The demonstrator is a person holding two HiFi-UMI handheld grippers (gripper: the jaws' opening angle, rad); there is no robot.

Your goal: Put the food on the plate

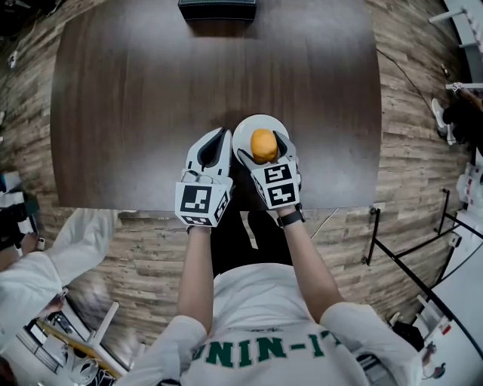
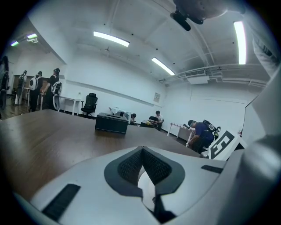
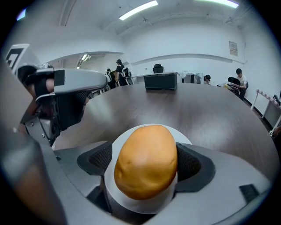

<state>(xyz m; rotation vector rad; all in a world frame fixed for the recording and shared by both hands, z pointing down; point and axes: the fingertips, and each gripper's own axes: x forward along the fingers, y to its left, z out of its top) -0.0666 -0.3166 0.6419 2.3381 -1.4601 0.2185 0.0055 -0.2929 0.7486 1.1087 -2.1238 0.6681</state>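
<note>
**Potato on plate, right tool loose around it**

Potato sits on the white plate near the table's front edge, about mid-width. Right tool is tilted down over the plate with its jaws apart, one on each side of the potato. In the right gripper view a strip of plate shows between the left pad and the potato. The right pad is right at the potato's skin, and I can't tell if it touches. Left tool is just beside the plate's left rim, jaws closed tip to tip with nothing between them. It crowds that side of the plate. Black box stands at the table's far edge, well apart. Office chair and several people are in the background beyond the table.
</note>
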